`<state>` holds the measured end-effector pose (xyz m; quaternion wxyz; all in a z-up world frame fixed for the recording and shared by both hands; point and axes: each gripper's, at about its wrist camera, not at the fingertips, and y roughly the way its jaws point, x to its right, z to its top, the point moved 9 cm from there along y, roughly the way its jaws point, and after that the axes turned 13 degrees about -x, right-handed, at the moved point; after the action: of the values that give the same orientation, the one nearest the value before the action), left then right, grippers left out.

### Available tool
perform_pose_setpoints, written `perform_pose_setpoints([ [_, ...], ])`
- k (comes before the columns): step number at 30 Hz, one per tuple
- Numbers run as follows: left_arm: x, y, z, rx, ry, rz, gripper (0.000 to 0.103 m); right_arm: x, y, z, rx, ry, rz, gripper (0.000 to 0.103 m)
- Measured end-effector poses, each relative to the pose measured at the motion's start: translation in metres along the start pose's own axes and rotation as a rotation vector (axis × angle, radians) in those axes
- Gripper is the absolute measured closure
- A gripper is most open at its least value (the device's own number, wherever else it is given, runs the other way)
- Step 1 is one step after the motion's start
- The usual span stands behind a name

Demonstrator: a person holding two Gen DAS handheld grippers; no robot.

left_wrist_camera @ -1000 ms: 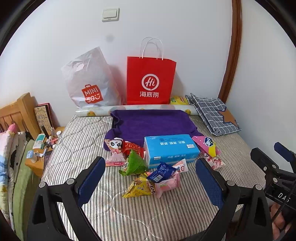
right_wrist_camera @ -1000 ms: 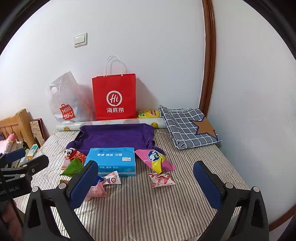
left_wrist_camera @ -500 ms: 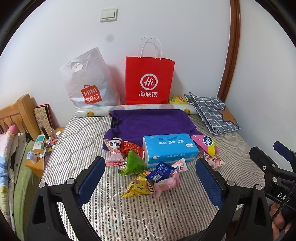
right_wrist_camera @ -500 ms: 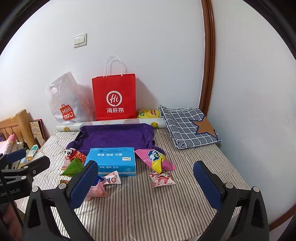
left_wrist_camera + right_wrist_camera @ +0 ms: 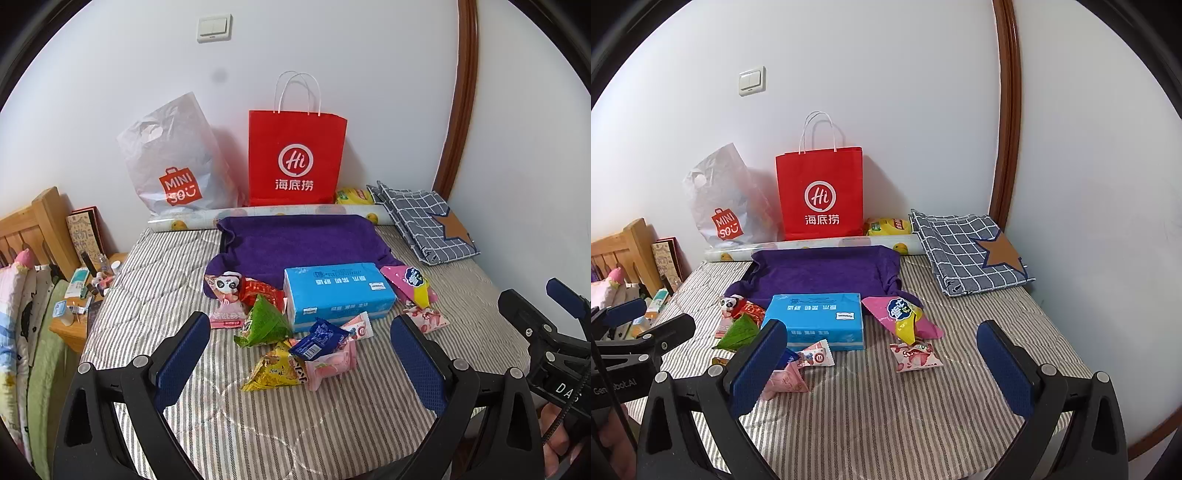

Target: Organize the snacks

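White walls back a striped bed (image 5: 155, 280) where the snacks lie scattered around a blue tissue box (image 5: 338, 291) at the centre of both views. Against the wall in the upper middle stand a red paper bag (image 5: 295, 158) and a white plastic bag (image 5: 170, 166), with a purple cloth (image 5: 303, 243) spread just in front of them.

Left of the box sit a panda packet (image 5: 227, 286) and a green triangular packet (image 5: 264, 323); below it cluster a blue packet (image 5: 321, 338), a yellow packet (image 5: 275, 371) and a pink packet (image 5: 332, 363). Right of the box, a pink-and-yellow bag (image 5: 905, 317) lies above a strawberry packet (image 5: 916, 356).

Compared with the frames a second ago, almost nothing has changed: every packet lies where it did, and both views have only drifted slightly. The left gripper (image 5: 299, 354) and right gripper (image 5: 881, 363) hover low over the near edge with fingers spread wide, grasping nothing. Sorting looks not yet begun; the nearest cluster seems the likely first pick.
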<state>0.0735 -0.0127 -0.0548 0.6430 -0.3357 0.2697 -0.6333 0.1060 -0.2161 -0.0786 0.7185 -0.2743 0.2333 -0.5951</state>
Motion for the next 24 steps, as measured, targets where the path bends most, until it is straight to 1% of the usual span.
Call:
perform_pose_setpoints([
  [8,0.002,0.003,-0.005,-0.018,0.013,0.003,0.005,-0.001,0.001,-0.001,-0.006,-0.001,-0.001,0.0],
  [12,0.002,0.005,-0.006,-0.025,0.029,0.016,0.005,-0.001,0.002,-0.002,-0.007,-0.002,-0.001,0.0],
  [17,0.002,0.006,-0.006,-0.009,0.058,0.048,0.005,-0.001,0.005,-0.005,-0.013,-0.003,-0.001,0.0],
  [20,0.004,0.007,-0.005,0.011,0.068,0.055,0.005,-0.001,0.008,-0.006,-0.02,-0.008,-0.003,0.0],
  [24,0.006,0.01,-0.006,0.006,0.084,0.067,0.005,-0.001,0.012,-0.009,-0.027,-0.007,-0.001,0.0],
])
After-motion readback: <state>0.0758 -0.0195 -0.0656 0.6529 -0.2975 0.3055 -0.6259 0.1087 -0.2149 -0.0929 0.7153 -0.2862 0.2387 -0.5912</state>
